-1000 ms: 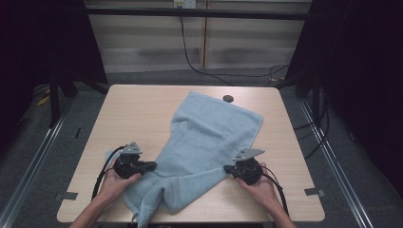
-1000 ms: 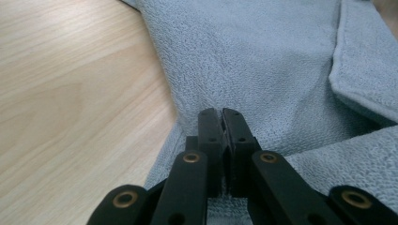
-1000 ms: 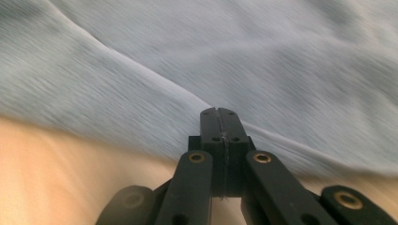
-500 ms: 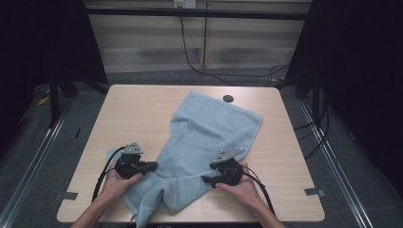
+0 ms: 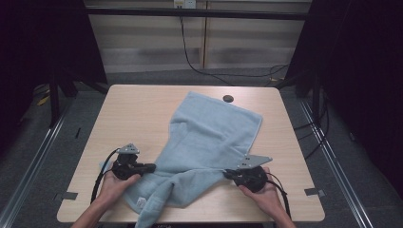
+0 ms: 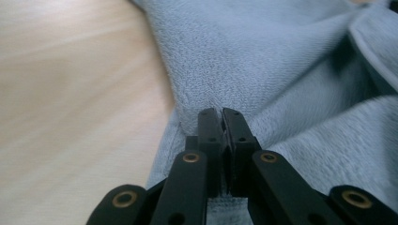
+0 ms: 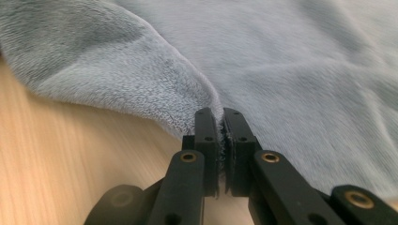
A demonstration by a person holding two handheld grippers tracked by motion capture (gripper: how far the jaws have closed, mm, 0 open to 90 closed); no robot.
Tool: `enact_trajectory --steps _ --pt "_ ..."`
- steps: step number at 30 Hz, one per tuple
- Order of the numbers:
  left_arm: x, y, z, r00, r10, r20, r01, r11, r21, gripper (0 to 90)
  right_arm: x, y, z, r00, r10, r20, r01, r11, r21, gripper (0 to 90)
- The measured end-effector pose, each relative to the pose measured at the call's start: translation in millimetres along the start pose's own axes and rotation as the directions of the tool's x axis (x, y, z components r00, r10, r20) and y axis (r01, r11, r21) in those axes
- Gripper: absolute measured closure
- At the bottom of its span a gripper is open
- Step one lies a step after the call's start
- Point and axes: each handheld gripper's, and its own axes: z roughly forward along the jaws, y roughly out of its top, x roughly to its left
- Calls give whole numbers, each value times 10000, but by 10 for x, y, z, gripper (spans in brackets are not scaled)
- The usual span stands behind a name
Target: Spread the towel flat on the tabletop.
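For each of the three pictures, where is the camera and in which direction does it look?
High view: above the person's side, looking forward and down at the table; both hands, left gripper, right gripper.
Left gripper view: on that gripper, looking along its jaws, shut on the towel.
Right gripper view: likewise, jaws pinching a towel edge.
All share the blue towel.

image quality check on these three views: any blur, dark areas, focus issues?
High view: the table is evenly lit, the surroundings fall to near black, slightly soft overall. Left gripper view: the left hand-held gripper is sharp at its jaw tips, while the towel and wood farther off blur. Right gripper view: the right hand-held gripper is sharp, the far towel soft, no glare.
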Motion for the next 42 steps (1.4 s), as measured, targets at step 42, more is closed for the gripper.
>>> enact_trajectory --steps 42 --pt "25 227 211 9853 1310 -1095 -1268 9909 448 891 -486 339 825 9851 1711 178 -1714 9851 143 597"
